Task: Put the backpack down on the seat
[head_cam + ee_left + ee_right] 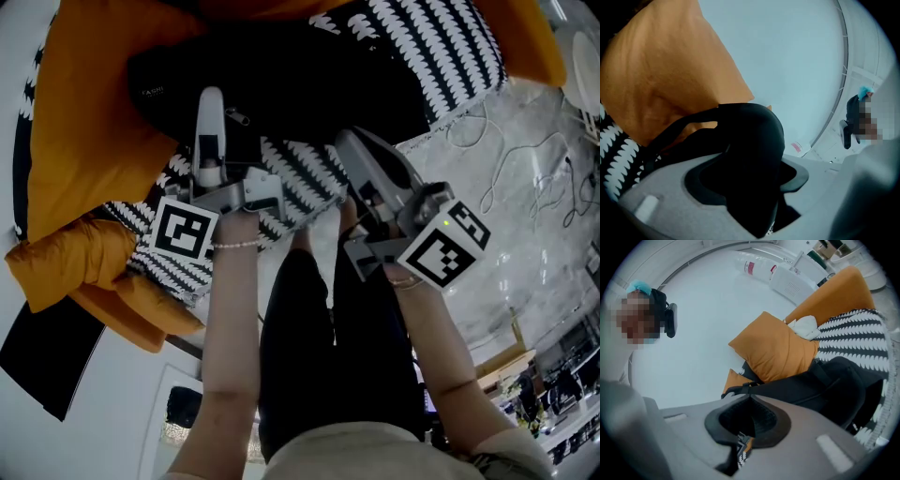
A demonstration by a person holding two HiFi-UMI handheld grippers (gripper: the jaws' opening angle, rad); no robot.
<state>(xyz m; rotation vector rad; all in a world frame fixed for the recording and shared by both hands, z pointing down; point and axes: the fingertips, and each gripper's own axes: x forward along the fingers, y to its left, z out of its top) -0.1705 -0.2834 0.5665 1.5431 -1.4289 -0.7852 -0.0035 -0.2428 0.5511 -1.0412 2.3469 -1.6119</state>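
**Head view.** The black backpack point(281, 84) lies on the seat point(441, 56), which has a black-and-white zigzag cover. An orange cushion point(84, 122) rests against the backpack's left side, and a smaller orange cushion point(70, 262) sits lower at the seat's edge. Both my forearms reach toward the seat. My left tool point(214, 103) points into the backpack's near side, and its marker cube point(185, 230) sits above my wrist. My right tool point(349, 141) meets the backpack's lower right edge where it lies on the patterned cover. White cables point(511, 159) trail across the grey marbled floor point(534, 244) to the right.

**Left gripper view.** The jaws of my left tool stand wide. A rounded fold of the backpack's black fabric rises between them, with the dark pads visible on either side of it and not pressing it. A black strap point(679, 126) runs from this fold across the orange cushion behind.

**Right gripper view.** The jaws of my right tool are closed together at their tips. A black strap with a buckle point(740, 389) runs directly at those tips; I cannot tell whether it is pinched. Behind it the backpack's body rests on the patterned seat below the orange cushion.
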